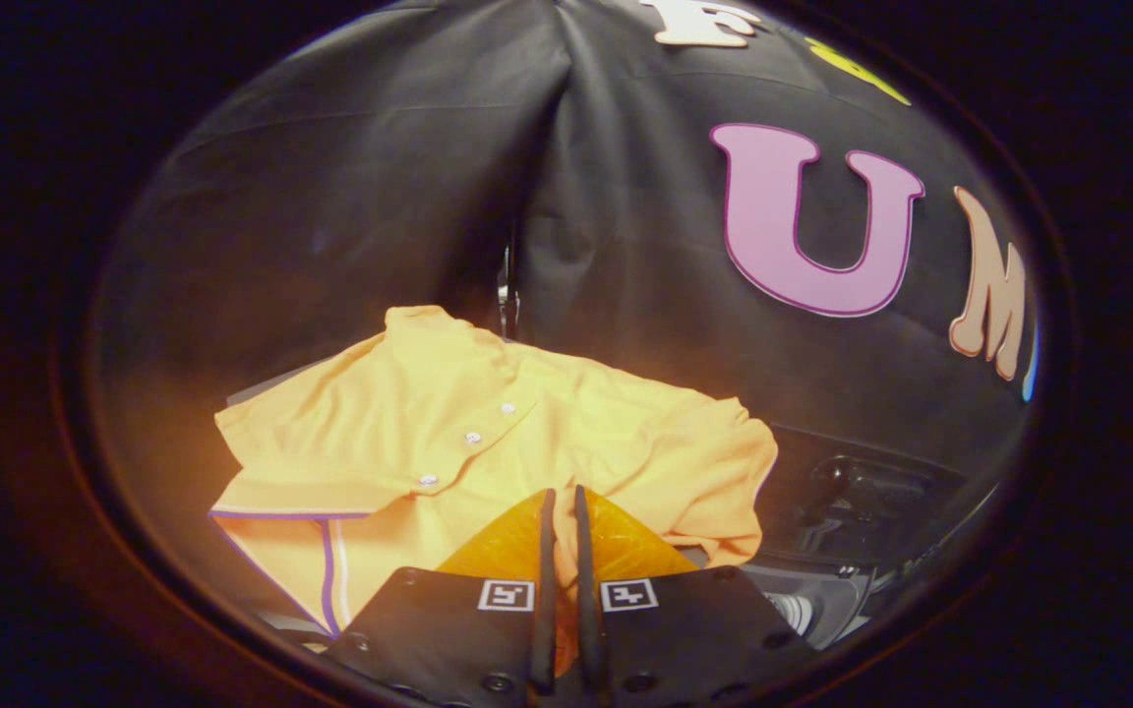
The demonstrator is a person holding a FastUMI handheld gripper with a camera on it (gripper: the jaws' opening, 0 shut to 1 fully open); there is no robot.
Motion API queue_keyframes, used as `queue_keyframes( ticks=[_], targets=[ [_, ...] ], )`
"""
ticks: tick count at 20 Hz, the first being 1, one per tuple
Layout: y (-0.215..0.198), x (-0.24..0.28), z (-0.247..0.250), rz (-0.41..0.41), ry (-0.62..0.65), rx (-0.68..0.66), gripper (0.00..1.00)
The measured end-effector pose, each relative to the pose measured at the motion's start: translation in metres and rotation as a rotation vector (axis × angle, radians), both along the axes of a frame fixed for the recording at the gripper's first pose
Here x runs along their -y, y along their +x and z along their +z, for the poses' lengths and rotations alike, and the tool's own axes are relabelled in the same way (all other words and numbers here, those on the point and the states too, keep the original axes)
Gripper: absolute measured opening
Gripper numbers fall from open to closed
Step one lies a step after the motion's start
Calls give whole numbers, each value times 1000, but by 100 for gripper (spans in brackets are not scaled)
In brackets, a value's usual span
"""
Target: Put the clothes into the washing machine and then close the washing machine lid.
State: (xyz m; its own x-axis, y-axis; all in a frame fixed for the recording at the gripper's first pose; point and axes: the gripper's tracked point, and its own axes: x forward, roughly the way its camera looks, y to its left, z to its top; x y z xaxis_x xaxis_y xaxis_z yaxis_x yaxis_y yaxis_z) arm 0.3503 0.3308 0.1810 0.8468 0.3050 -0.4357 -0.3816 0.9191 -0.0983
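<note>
Over the shirt [488,433], spread flat and buttoned, gripper [563,511] pinched nearly closed on a raised fold of its cloth. Right of the shirt, dark machine parts [852,501], hard to make out. Loading seemingly just begun; lid closing yet to come

Counted one orange shirt [606,423], spread across the middle of the frame. Found three white buttons [472,438] on its placket, in one slanting row left of centre. Saw one gripper [561,492] at lower middle, its two jaws drawn nearly together and pinching one raised fold of that shirt. Noted two square markers [506,595] on the gripper body, one beside each jaw.
</note>
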Motion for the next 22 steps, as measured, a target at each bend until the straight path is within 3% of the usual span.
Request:
queue_keyframes(
  ticks=[7, 16, 18, 20, 22],
  targets=[
    [13, 85, 1, -146, -33, 6, 10],
    [18, 277, -32, -499, -206, -37, 10],
    [11, 300, -48, -545, -174, -79, 10],
    [10, 309, -55, -565, -114, -80, 23],
    [10, 314, -54, -561, -101, -69, 20]
  ],
)
